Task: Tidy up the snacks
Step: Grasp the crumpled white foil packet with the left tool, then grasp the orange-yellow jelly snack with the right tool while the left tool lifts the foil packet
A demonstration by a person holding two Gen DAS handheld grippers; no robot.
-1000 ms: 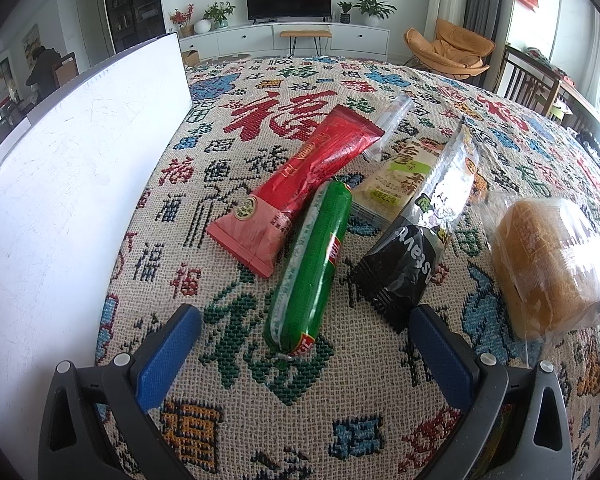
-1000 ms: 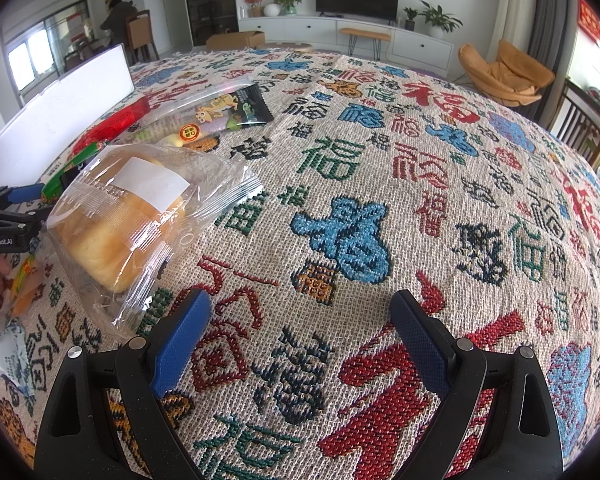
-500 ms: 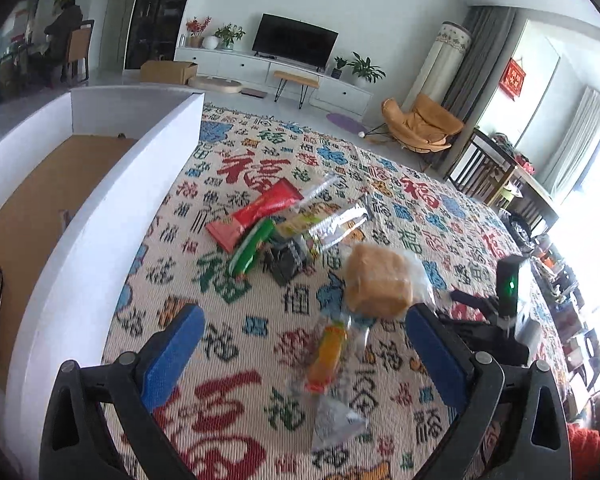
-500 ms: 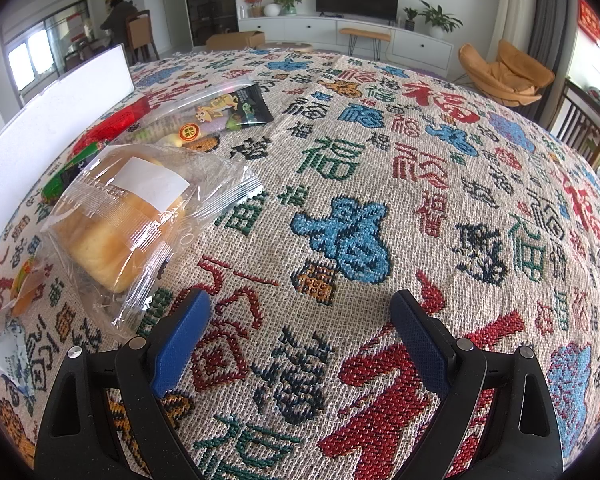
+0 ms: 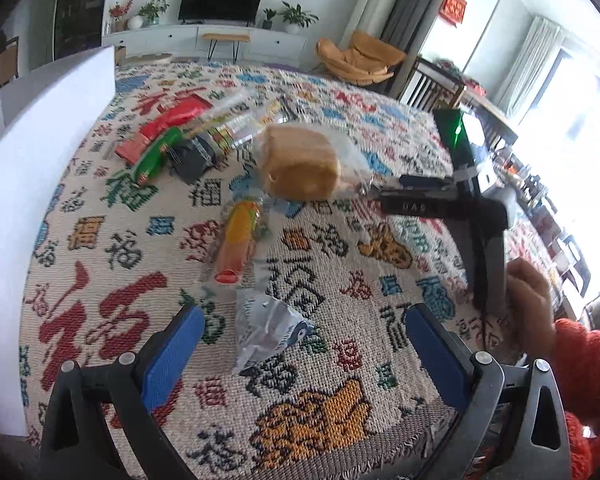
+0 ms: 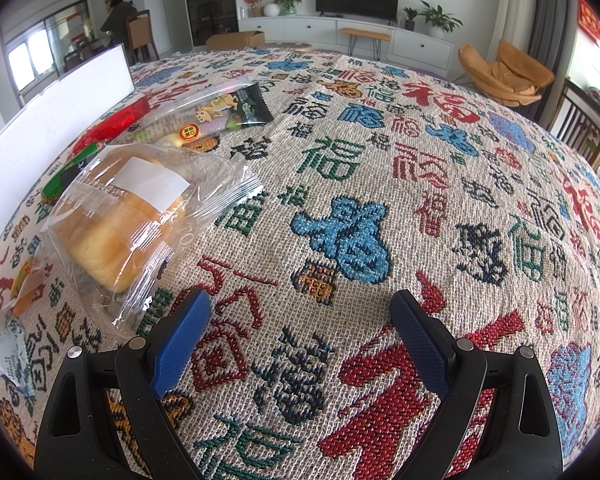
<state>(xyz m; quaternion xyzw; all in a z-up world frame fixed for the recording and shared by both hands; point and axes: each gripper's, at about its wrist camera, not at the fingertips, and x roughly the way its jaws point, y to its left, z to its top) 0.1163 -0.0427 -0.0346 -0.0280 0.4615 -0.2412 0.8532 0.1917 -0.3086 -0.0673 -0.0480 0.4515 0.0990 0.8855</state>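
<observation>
A living room with a television and an orange lounge chair is seen behind a table covered by a woven cloth patterned with red, green and blue characters (image 6: 340, 184). The snacks lie scattered on this cloth beside a white-walled box (image 5: 28, 168): a clear-wrapped loaf of bread (image 5: 300, 162), an orange-and-yellow tube-shaped packet (image 5: 238, 246), a crumpled silver-and-white wrapper (image 5: 266, 326), a green stick-shaped packet (image 5: 154, 156), a red flat packet (image 5: 168, 124), and a black pouch (image 5: 192, 156). The left gripper (image 5: 300, 354) is held above the cloth with its blue fingers spread wide and empty; the silver-and-white wrapper lies between them in that view. The right gripper (image 6: 300, 334) is likewise parted and empty, low over bare cloth, with the bread just to its left. No snack is seen inside the box from here. Slippage is judged the main risk: loose, crinkled film may be pinched without its contents. The bread may be crushed by a firm closing.
</observation>
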